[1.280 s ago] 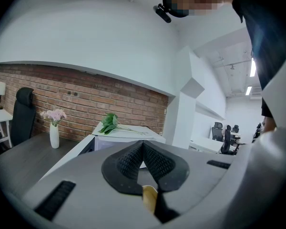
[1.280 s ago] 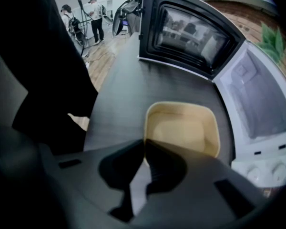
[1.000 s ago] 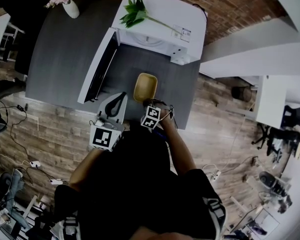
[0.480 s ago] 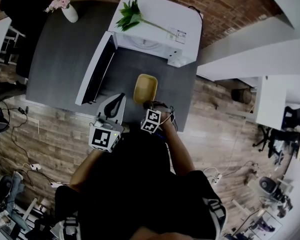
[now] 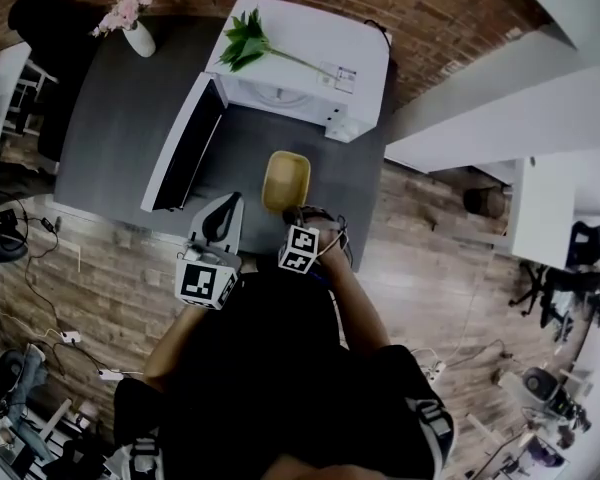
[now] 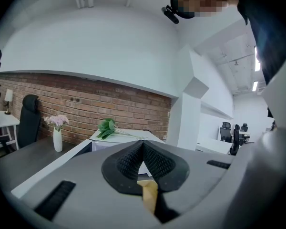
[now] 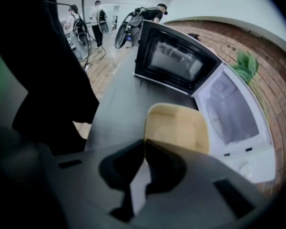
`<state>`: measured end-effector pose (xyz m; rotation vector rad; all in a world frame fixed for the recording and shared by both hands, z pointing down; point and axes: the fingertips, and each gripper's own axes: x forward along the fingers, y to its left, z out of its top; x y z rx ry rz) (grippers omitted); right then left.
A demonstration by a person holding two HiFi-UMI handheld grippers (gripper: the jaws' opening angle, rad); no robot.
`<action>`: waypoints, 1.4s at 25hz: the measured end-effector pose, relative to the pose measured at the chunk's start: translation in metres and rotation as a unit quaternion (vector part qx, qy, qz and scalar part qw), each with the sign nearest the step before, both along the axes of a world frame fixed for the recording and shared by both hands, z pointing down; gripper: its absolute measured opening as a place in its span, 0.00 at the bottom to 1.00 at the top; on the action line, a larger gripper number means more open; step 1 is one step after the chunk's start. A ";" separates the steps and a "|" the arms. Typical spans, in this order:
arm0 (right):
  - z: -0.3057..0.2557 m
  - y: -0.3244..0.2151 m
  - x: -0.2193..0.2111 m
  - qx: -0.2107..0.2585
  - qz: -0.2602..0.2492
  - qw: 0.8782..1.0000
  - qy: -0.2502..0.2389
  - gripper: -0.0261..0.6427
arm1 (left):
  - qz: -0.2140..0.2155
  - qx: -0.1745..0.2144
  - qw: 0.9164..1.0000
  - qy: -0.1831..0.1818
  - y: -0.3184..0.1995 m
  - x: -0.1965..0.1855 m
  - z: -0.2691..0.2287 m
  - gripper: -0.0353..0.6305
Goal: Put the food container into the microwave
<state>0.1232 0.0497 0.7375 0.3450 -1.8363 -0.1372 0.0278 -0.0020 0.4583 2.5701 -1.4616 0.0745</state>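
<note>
A yellow, open food container (image 5: 286, 181) sits on the dark grey table (image 5: 130, 118) in front of the white microwave (image 5: 310, 53). The microwave's door (image 5: 180, 146) is swung open to the left. My right gripper (image 5: 298, 211) is shut on the container's near rim. In the right gripper view the jaws (image 7: 145, 147) pinch that rim, with the container (image 7: 181, 128) beyond them and the open cavity (image 7: 231, 109) to the right. My left gripper (image 5: 223, 218) is shut on nothing, near the table's front edge and just left of the container.
A green plant sprig (image 5: 245, 40) lies on top of the microwave. A white vase with pink flowers (image 5: 135, 28) stands at the table's back left. Brick wall (image 5: 460, 8) behind. People (image 7: 97, 18) stand far off across the wooden floor.
The head view has drifted slightly. Both grippers and the container stay in nearly the same places relative to the microwave, and the right gripper keeps its hold.
</note>
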 end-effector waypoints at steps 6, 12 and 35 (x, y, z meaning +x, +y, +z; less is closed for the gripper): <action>-0.013 -0.009 0.001 0.023 -0.019 1.000 0.001 0.09 | -0.024 0.009 1.000 -0.009 0.001 -0.005 -0.006 0.10; -0.027 -0.028 -0.008 0.046 -0.019 0.999 0.004 0.09 | -0.029 0.018 0.999 -0.003 -0.014 -0.020 -0.009 0.10; -0.057 -0.129 -0.041 0.090 0.019 0.996 0.008 0.09 | 0.009 0.019 0.999 0.036 -0.094 -0.045 -0.018 0.10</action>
